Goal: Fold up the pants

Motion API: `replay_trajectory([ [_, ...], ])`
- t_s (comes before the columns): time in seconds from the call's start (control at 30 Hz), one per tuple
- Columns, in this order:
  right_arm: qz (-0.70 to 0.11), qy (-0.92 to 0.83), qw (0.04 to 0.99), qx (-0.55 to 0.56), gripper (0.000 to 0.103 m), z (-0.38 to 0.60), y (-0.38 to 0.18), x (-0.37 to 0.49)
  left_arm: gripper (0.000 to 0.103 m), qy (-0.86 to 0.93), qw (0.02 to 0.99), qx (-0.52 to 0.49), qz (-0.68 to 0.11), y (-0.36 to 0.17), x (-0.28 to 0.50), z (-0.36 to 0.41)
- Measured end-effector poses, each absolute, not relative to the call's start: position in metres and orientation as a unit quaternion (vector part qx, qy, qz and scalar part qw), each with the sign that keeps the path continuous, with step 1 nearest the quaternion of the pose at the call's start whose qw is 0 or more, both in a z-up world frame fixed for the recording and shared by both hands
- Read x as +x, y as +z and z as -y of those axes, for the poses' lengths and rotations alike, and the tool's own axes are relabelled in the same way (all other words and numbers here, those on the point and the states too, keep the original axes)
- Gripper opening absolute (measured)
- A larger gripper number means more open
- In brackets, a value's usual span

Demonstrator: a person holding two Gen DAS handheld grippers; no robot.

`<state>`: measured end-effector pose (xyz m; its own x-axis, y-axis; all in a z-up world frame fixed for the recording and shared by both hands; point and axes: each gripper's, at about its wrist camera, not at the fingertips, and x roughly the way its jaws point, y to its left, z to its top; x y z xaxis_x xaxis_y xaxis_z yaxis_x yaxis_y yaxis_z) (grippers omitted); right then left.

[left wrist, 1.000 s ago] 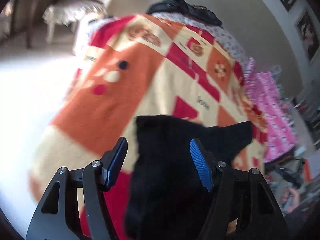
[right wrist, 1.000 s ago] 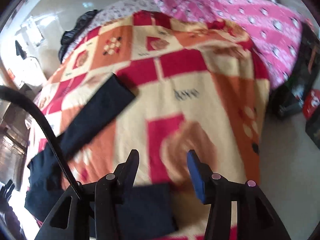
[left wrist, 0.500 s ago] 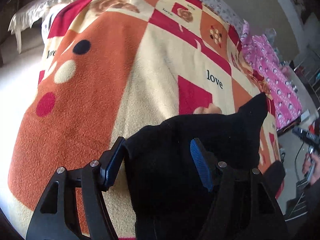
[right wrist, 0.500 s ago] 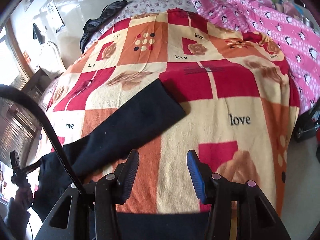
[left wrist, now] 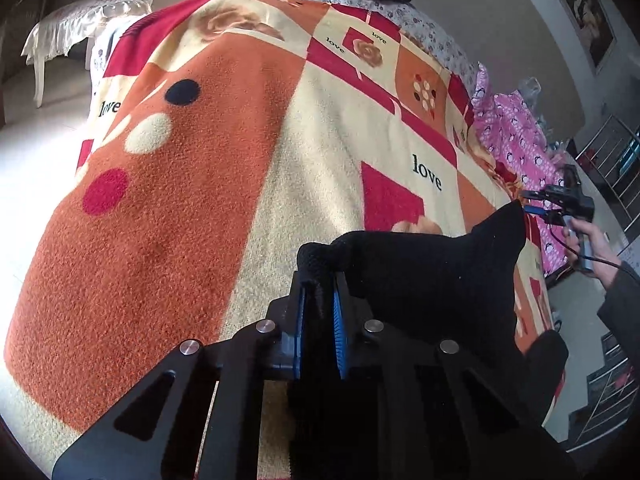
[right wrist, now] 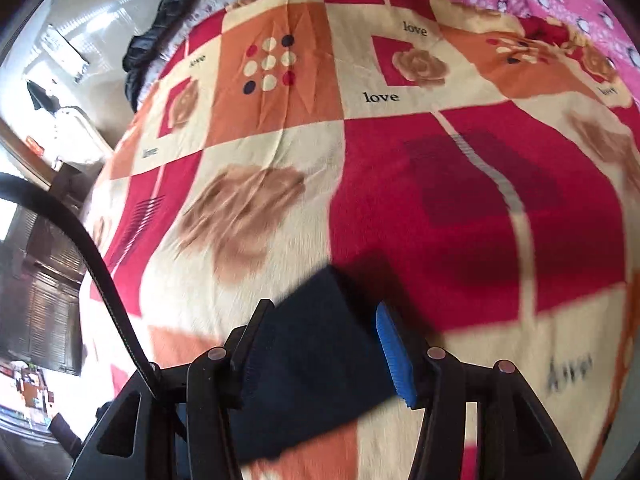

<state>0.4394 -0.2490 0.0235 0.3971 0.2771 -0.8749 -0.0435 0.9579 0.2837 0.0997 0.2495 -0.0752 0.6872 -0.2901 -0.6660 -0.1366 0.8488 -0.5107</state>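
The left gripper (left wrist: 318, 320) had just clamped onto the black pants (left wrist: 432, 276); the right gripper (right wrist: 320, 344), jaws spread, straddled the leg end unpinched, so folding could begin.

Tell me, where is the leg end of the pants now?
In the right wrist view, the leg end lies low at centre on the blanket, between the open jaws of the right gripper.
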Motion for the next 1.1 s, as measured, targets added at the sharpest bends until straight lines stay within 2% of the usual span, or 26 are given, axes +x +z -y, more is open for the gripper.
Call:
replay_trajectory([
  [0.1,-0.565,0.105,0.815,0.078,0.050,0.233,0.008,0.461,0.011,-0.045,0.875,-0.277,-0.395,-0.077,0.101,-0.252],
  [0.13,-0.568,0.108,0.814,0.057,0.044,0.226,0.005,0.461,0.011,-0.045,0.874,-0.277,-0.396,-0.077,0.100,-0.252],
  [0.2,-0.564,0.120,0.816,0.034,0.016,0.217,0.005,0.458,0.011,-0.044,0.874,-0.278,-0.397,-0.077,0.101,-0.252],
  [0.23,-0.562,0.123,0.817,0.039,0.008,0.218,0.006,0.455,0.011,-0.043,0.874,-0.277,-0.397,-0.077,0.102,-0.252],
  [0.37,-0.533,0.118,0.838,0.026,0.008,0.227,0.027,0.426,0.009,-0.040,0.878,-0.249,-0.408,-0.069,0.105,-0.247],
  [0.53,-0.502,0.120,0.856,0.028,0.008,0.256,0.070,0.372,0.008,-0.043,0.896,-0.198,-0.395,-0.015,0.091,-0.227],
  [0.73,-0.479,0.127,0.868,0.030,0.007,0.300,0.104,0.281,0.008,-0.062,0.920,-0.183,-0.340,0.049,0.028,-0.198],
  [0.77,-0.477,0.129,0.869,0.030,0.003,0.308,0.104,0.262,0.008,-0.059,0.925,-0.176,-0.332,0.055,0.011,-0.193],
  [0.9,-0.477,0.130,0.868,0.040,0.002,0.342,0.090,0.191,0.008,-0.052,0.928,-0.178,-0.324,0.048,-0.042,-0.179],
  [1.03,-0.495,0.122,0.860,0.040,0.002,0.364,0.060,0.142,0.008,-0.050,0.920,-0.187,-0.340,0.018,-0.083,-0.171],
  [1.1,-0.493,0.140,0.855,0.081,0.002,0.373,0.048,0.129,0.008,-0.041,0.913,-0.202,-0.352,0.000,-0.091,-0.172],
])
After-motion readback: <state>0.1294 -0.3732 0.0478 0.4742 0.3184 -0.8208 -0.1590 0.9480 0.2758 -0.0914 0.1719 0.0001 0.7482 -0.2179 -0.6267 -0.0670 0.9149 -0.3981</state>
